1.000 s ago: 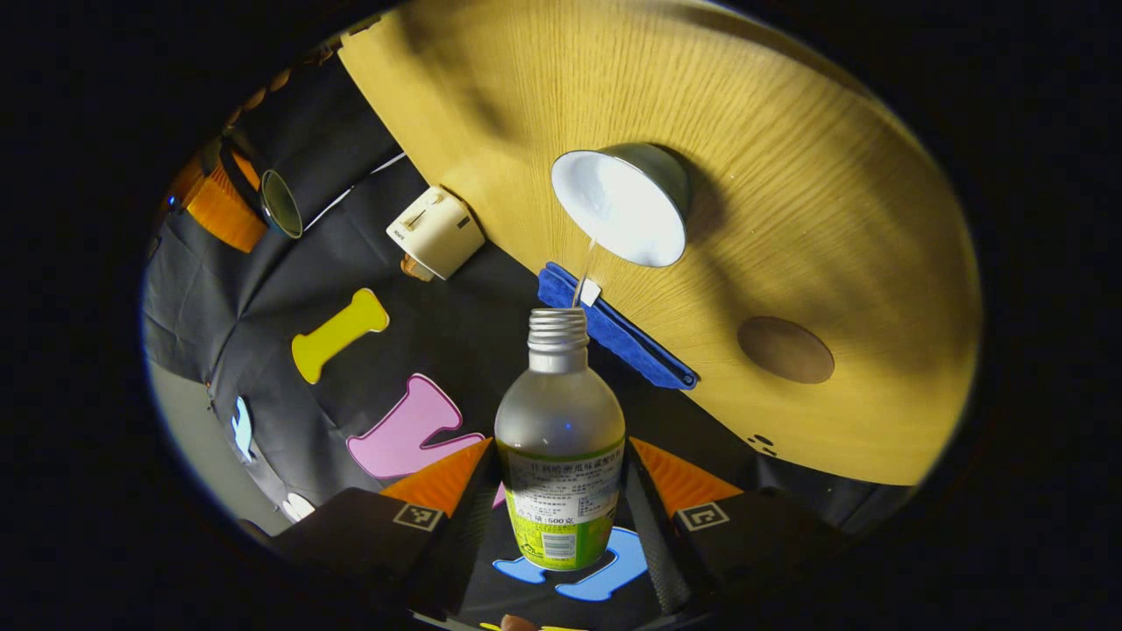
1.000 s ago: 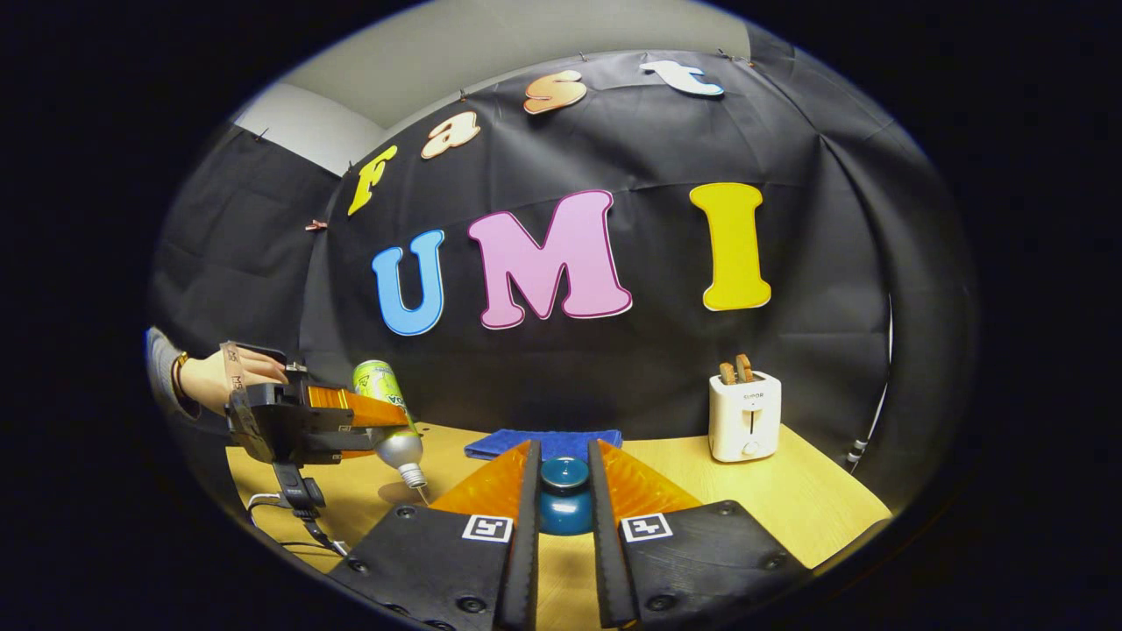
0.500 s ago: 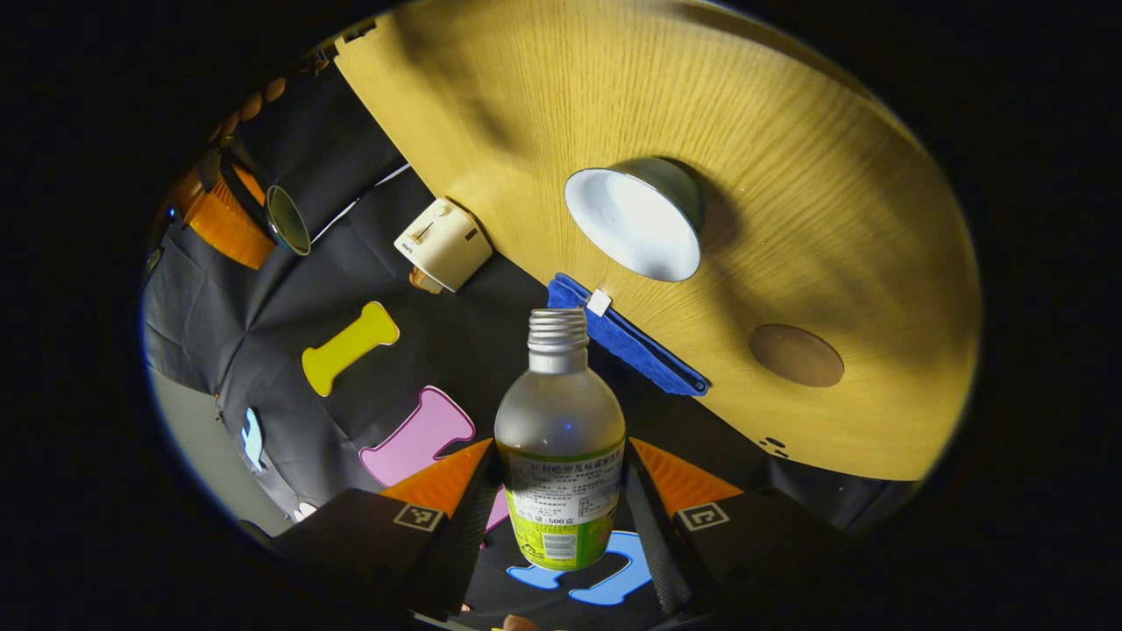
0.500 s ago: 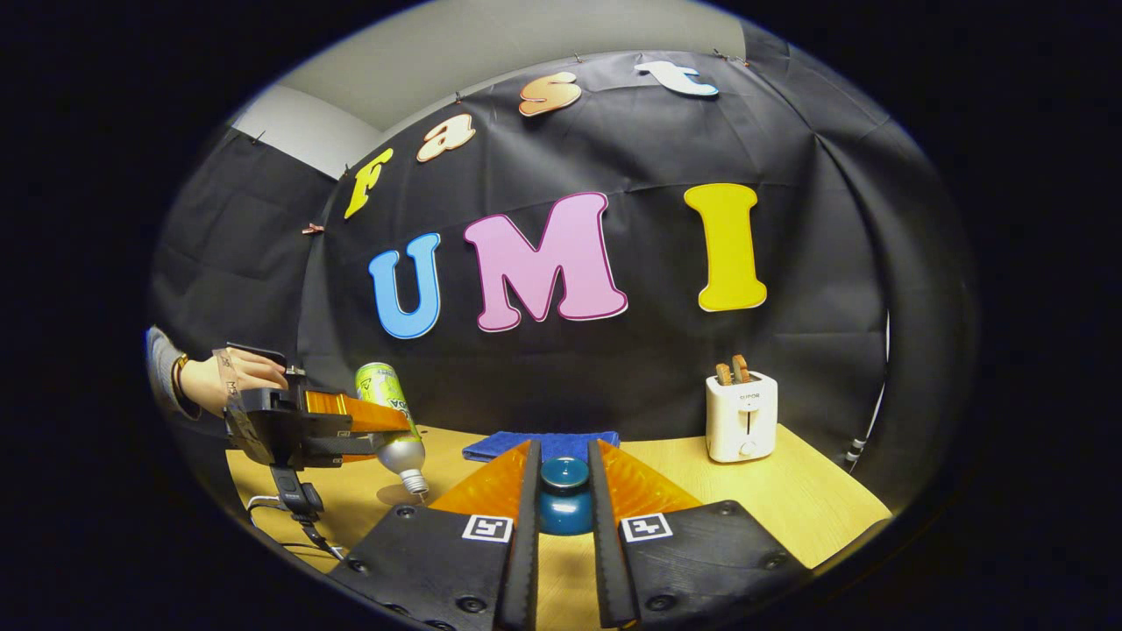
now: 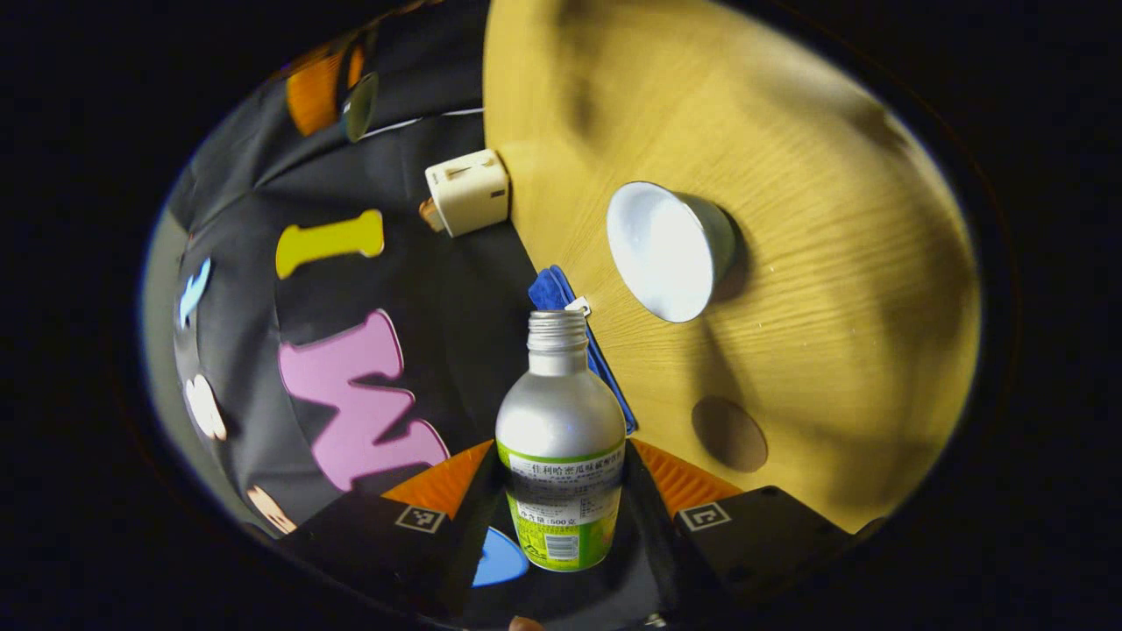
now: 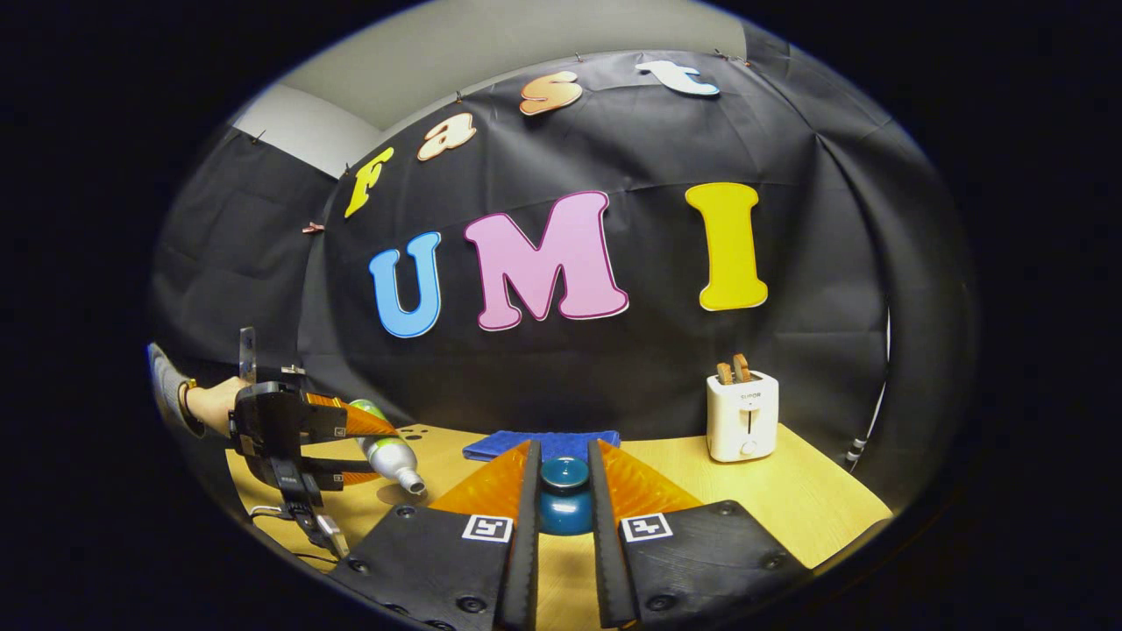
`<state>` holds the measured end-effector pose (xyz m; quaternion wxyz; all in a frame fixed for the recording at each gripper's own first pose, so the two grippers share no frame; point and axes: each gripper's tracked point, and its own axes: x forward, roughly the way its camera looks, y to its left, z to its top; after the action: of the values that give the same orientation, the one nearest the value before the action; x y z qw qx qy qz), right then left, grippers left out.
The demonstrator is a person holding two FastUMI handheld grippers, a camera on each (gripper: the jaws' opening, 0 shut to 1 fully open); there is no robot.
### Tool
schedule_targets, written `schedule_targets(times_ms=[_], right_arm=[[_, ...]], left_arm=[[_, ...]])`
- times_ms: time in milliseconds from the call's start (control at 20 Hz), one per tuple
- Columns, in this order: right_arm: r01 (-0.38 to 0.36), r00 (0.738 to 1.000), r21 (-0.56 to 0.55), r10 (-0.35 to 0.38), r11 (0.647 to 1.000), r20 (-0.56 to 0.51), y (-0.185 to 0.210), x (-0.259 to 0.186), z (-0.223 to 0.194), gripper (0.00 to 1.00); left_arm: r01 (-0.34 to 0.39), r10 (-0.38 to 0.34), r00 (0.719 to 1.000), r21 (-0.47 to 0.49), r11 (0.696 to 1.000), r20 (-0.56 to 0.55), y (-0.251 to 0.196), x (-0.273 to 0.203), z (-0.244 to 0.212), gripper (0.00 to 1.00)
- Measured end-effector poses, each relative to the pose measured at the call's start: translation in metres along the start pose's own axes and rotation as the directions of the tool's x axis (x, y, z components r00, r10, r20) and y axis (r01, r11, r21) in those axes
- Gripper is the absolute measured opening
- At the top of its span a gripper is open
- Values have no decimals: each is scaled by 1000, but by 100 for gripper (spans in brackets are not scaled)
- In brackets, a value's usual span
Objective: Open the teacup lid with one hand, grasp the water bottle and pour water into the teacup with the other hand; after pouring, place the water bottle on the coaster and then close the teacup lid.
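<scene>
The water bottle (image 5: pixel 561 438) sat clamped between the two fingers of the left gripper (image 5: pixel 561 517), which pressed on its labelled lower body from both sides. Its uncapped threaded neck pointed away from the gripper, toward the edge of the wooden table (image 5: pixel 789 131). In the right gripper view the same bottle (image 6: pixel 386 454) was tilted with its mouth lower than its base, held above the table beside the teacup, with a person's hand (image 6: pixel 210 405) behind the left gripper (image 6: pixel 351 447).

The teacup (image 5: pixel 671 250) stood open on the table, its white inside showing, just beyond the bottle's mouth in the left gripper view. The round brown coaster (image 5: pixel 729 434) lay on the table near the teacup, apart from it. A folded blue cloth (image 5: pixel 561 302) lay along the table's edge by the teacup, and a white toaster (image 5: pixel 467 190) stood farther along that edge.

The right gripper (image 6: pixel 561 499) had closed its fingers on the knob of the dark blue teacup lid (image 6: pixel 564 504), holding it up above the table, with the cloth (image 6: pixel 543 443) behind it and the toaster (image 6: pixel 742 414) to one side.
</scene>
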<state>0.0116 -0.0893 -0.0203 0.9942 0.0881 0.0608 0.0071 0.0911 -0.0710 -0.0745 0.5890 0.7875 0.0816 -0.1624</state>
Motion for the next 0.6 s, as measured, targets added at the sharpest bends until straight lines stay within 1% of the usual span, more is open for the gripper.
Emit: schedule_targets(times_ms=[50, 100, 150, 200, 250, 300, 350, 400, 500, 600], right_arm=[[1, 1000, 1, -1, 1000, 0, 0, 0, 0, 30], [2, 1000, 1, -2, 1000, 1, -1, -1, 0, 30], [4, 1000, 1, -4, 1000, 1, -1, -1, 0, 30], [5, 1000, 2, -5, 1000, 0, -1, -1, -1, 30], [4, 1000, 2, -4, 1000, 0, -1, -1, -2, 30], [4, 1000, 2, -4, 1000, -2, -1, 1, -1, 30], [4, 1000, 2, -4, 1000, -4, 0, 1, -2, 30], [4, 1000, 1, -4, 1000, -6, 0, 1, -3, 30], [5, 1000, -1, -5, 1000, -6, -1, 1, -4, 30], [6, 1000, 0, -6, 1000, -8, -1, 1, -4, 30]], left_arm=[[11, -11, 1000, -85, 996, 4, -5, -1, -1, 81], [23, -21, 1000, -174, 985, 12, -11, 0, 0, 81], [38, -32, 999, -264, 964, 25, -17, -3, 4, 81], [53, -40, 998, -356, 933, 45, -23, -6, 10, 81], [64, -38, 997, -448, 892, 66, -23, -7, 15, 81], [70, -28, 996, -538, 840, 87, -26, -7, 20, 81], [76, -14, 995, -625, 777, 103, -28, -8, 25, 80], [75, 9, 994, -713, 698, 113, -25, -11, 27, 80], [80, 57, 990, -851, 520, 127, -16, -16, 29, 80], [99, 95, 986, -934, 343, 140, -7, -19, 31, 80]])
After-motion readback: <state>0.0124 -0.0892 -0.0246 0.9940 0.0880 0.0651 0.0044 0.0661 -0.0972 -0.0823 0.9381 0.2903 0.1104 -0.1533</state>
